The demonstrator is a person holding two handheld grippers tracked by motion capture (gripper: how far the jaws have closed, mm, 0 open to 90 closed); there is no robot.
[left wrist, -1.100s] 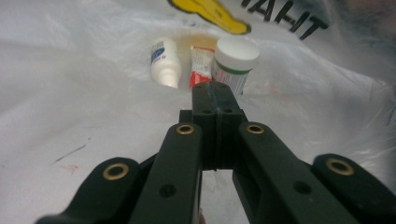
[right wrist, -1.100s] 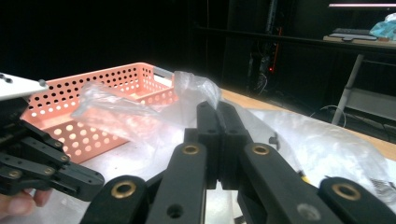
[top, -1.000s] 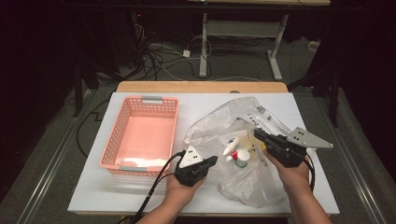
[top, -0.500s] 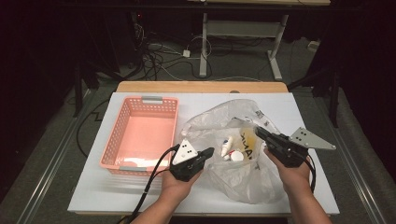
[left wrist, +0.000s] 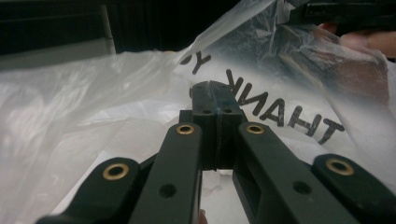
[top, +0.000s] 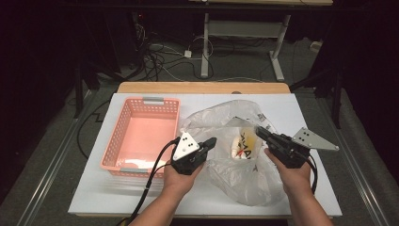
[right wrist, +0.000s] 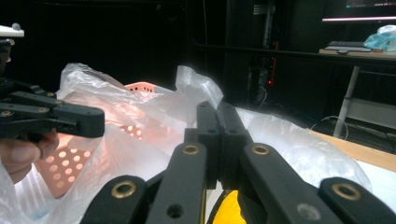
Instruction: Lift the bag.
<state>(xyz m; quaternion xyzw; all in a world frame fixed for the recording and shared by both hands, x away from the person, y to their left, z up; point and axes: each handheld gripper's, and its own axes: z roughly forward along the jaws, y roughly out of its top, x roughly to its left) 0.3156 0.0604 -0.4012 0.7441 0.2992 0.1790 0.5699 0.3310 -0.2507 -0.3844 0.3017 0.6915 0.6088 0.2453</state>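
Note:
A translucent plastic bag (top: 235,181) printed with "THANK YOU" lies on the white table (top: 117,193), its mouth held open between my two grippers. My left gripper (top: 212,141) is shut on the bag's left rim; in the left gripper view its jaws (left wrist: 215,91) meet with film (left wrist: 93,102) around them. On the right rim my right gripper (top: 259,132) is shut, and crumpled film (right wrist: 196,84) rises from its closed jaws (right wrist: 215,109). Inside the bag lie white and yellow items (top: 242,143), blurred through the film.
A pink plastic basket (top: 141,106) stands on the table just left of the bag, with something pale at its near end. Beyond the table's far wooden edge (top: 202,87) are cables and the legs of a desk on the dark floor.
My left gripper has risen and drawn slightly left with the bag's rim. The bag's mouth stands wider, and the items inside show more. The right gripper has stayed put.

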